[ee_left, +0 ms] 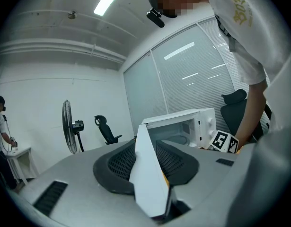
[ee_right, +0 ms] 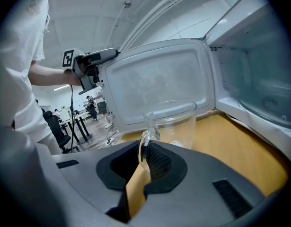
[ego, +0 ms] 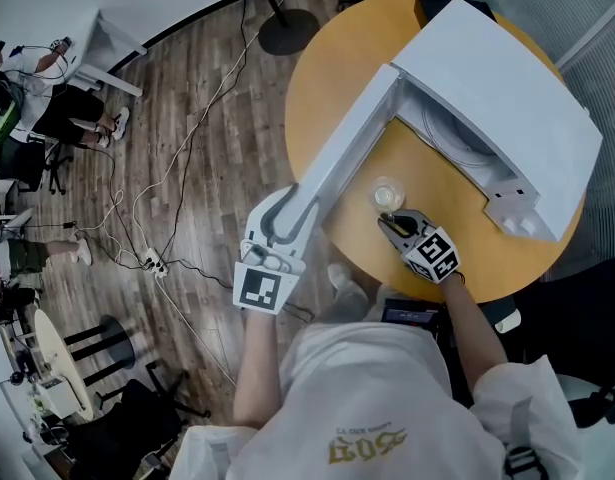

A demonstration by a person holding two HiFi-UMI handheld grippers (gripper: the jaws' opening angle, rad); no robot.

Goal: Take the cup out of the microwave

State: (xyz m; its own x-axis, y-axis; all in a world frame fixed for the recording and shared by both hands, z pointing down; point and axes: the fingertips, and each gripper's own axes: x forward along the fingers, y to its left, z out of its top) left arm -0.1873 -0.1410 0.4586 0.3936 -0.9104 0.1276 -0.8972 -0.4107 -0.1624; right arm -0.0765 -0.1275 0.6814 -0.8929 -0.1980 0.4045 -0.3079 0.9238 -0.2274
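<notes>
A clear glass cup [ego: 389,196] stands upright on the round wooden table [ego: 327,68], in front of the white microwave's [ego: 507,98] open cavity. My right gripper [ego: 392,223] is at the cup's near side. In the right gripper view its jaws [ee_right: 144,152] pinch the handle of the cup [ee_right: 176,124], and the cup's foot rests on the wood. My left gripper [ego: 287,213] is shut on the free edge of the swung-open microwave door [ego: 347,153]. That door edge [ee_left: 147,174] fills the gap between the left jaws.
The microwave's glass turntable [ego: 457,143] is bare. The table rim is close to my body. Cables and a power strip [ego: 152,263] lie on the wood floor to the left. A fan base [ego: 287,30] stands behind the table, and a black chair [ego: 577,298] is at the right.
</notes>
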